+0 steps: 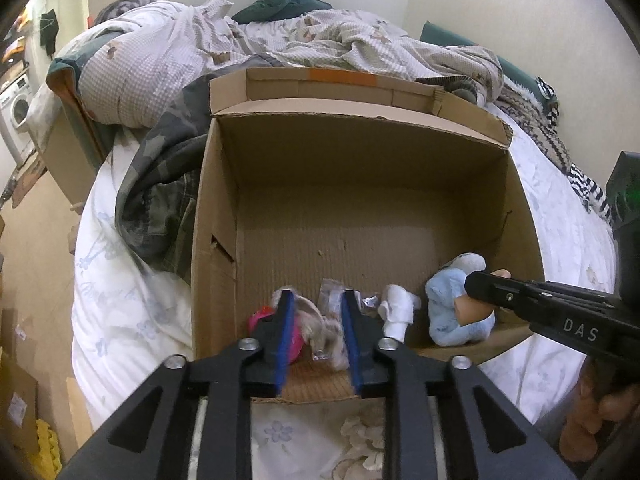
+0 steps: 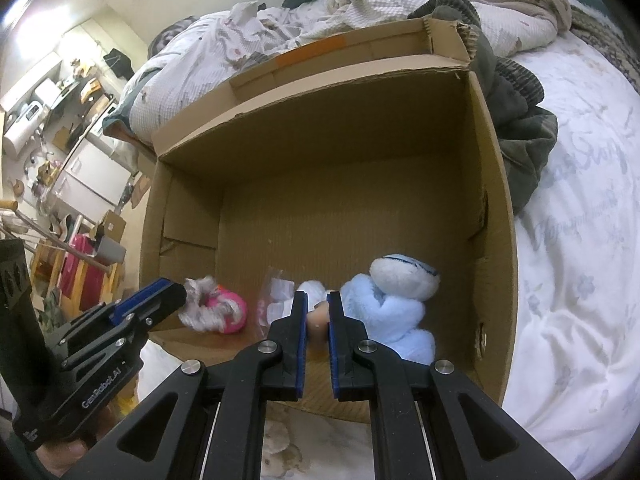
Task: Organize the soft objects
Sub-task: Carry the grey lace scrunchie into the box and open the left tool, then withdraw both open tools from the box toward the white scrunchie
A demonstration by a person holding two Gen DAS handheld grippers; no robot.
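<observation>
An open cardboard box point(image 1: 360, 184) stands on the bed. Inside, along its near wall, lie a pink and white fluffy toy point(image 2: 216, 310), a clear plastic packet point(image 1: 332, 300), a white soft piece point(image 1: 398, 310) and a light blue plush toy point(image 2: 384, 312). My left gripper point(image 1: 316, 300) is open over the box's near edge, its fingers on either side of the fluffy toy and packet. My right gripper point(image 2: 317, 302) is shut on a peach-coloured part point(image 2: 318, 320) of the blue plush point(image 1: 452, 312), low inside the box.
The box sits on a white floral bedsheet point(image 2: 568, 280). A camouflage garment point(image 1: 160, 184) lies against the box's left side, with rumpled quilts point(image 1: 280, 36) behind. A cream fluffy item point(image 1: 360, 440) lies on the sheet under my left gripper. Cluttered floor and shelves lie left of the bed.
</observation>
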